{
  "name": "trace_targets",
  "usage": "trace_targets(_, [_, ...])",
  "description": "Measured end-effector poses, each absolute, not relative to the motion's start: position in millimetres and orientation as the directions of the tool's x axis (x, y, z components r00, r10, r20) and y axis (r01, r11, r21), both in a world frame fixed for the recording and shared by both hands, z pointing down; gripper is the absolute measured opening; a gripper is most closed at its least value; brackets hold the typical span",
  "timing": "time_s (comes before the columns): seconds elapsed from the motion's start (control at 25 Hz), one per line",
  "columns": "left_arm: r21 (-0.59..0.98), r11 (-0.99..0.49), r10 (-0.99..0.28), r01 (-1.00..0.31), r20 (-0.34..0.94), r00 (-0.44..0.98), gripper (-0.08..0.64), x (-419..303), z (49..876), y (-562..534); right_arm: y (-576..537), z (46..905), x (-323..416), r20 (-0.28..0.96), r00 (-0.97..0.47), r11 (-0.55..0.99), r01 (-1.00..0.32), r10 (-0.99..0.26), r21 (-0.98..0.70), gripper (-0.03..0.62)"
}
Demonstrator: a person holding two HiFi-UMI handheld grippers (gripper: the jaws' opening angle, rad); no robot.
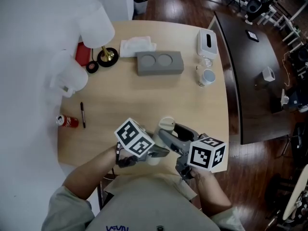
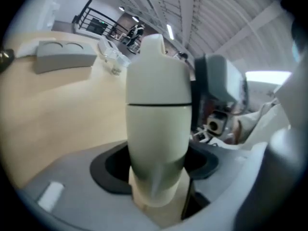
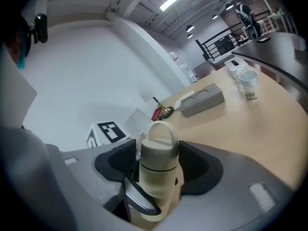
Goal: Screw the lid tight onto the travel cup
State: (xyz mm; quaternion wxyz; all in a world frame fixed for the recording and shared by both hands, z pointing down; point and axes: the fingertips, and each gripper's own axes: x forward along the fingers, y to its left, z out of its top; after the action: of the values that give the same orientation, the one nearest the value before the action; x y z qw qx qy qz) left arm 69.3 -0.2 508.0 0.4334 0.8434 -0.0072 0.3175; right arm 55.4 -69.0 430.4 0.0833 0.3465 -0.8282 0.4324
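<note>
A cream travel cup (image 2: 159, 129) stands upright between both grippers near the table's front edge. Its lid (image 1: 166, 124), with a loop handle on top, sits on the cup. My left gripper (image 1: 161, 153) comes in from the left and is shut on the cup's lower body (image 2: 156, 186). From the right, my right gripper (image 1: 171, 133) reaches around the upper part. In the right gripper view the lid (image 3: 159, 148) stands between the dark pads (image 3: 197, 170) with slim gaps, so this gripper (image 3: 159, 177) is open. The cup's base is hidden by the jaws.
A grey block with two round hollows (image 1: 160, 62) lies mid-table. A white tissue box (image 1: 207, 41) and small cups (image 1: 206, 76) stand at the right edge. A red can (image 1: 67, 121) and a pen (image 1: 83, 114) lie left. A dark table (image 1: 250, 71) stands to the right.
</note>
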Motion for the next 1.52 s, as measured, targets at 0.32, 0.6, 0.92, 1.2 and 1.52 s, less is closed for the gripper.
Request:
trace_targets(0.32, [0.831,-0.520,0.511,0.199,0.115,0.852,0.318,63.4,417.4,25.1,-48.8,337.3,74.1,-0.026,-0.965,0.696,-0.171,-0.262,-0.698,0.278])
trace_targets(0.6, [0.799,-0.436,0.642,0.415,-0.047,0.765,0.318,63.4,375.8,50.2,-40.5,319.8,66.0,-0.207,-0.978,0.739,0.125,-0.020,-0.662,0.278])
trace_targets(0.92, [0.784,-0.389,0.704,0.483,-0.085,0.705,0.318,67.0,366.9,68.0,-24.4,308.1,58.4,-0.309,-0.942,0.724,0.305,0.132,-0.618,0.278])
trace_targets(1.2, [0.781,-0.467,0.669,0.415,0.005,0.743,0.318,70.7,380.1,58.6,-32.6,317.5,56.2,-0.235,-0.970,0.749,0.205,0.067,-0.630,0.262])
trace_targets(1.52, [0.702,-0.712,0.390,-0.012,0.410,0.824,0.318,72.9,444.2,5.9,-69.5,359.9,53.6,0.088,-0.964,0.755,-0.251,-0.250,-0.605,0.259])
